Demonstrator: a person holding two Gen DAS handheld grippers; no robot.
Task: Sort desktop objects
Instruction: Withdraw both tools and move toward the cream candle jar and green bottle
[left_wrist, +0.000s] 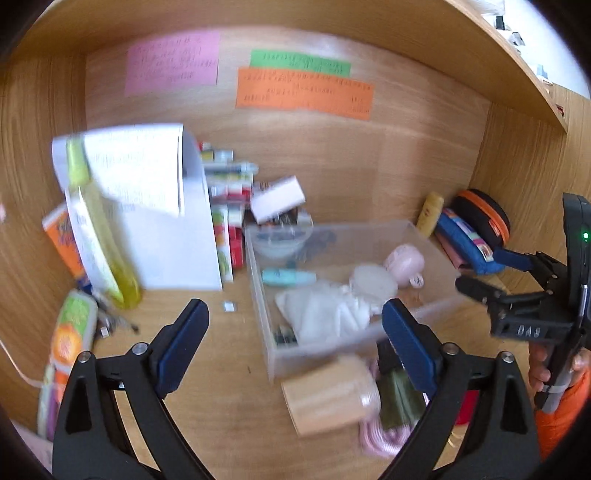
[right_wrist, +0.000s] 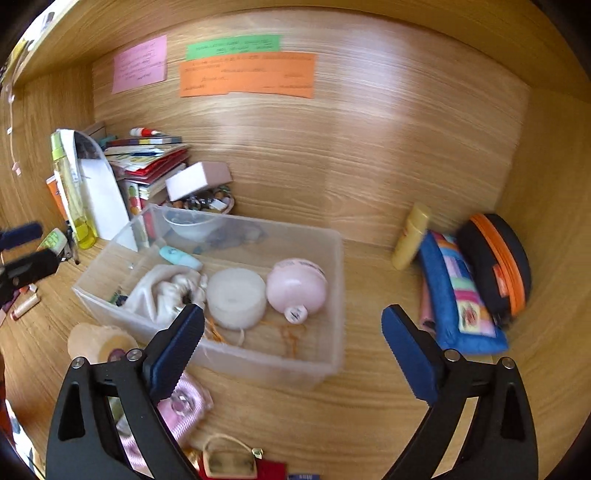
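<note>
A clear plastic bin (right_wrist: 325, 347) (left_wrist: 266, 332) sits mid-desk. It holds a pink round case (right_wrist: 295, 284), a white round pad (right_wrist: 236, 295), a white cloth (right_wrist: 162, 291), a teal tube (right_wrist: 181, 258) and a small bowl (right_wrist: 192, 221). My left gripper (left_wrist: 295, 336) is open and empty over the bin's near left corner. My right gripper (right_wrist: 291, 343) is open and empty in front of the bin's near wall; it also shows at the right of the left wrist view (left_wrist: 476, 284). A beige tape roll (left_wrist: 328, 398) and pink fabric (right_wrist: 184, 410) lie in front of the bin.
A white file holder (left_wrist: 173, 229), a yellow-green bottle (left_wrist: 103, 236) and stacked books (right_wrist: 147, 158) stand at the back left. A blue patchwork pouch (right_wrist: 458, 299), a black and orange case (right_wrist: 498, 262) and a yellow bottle (right_wrist: 410, 236) sit at the right wall. Coloured notes (right_wrist: 247, 74) hang on the back panel.
</note>
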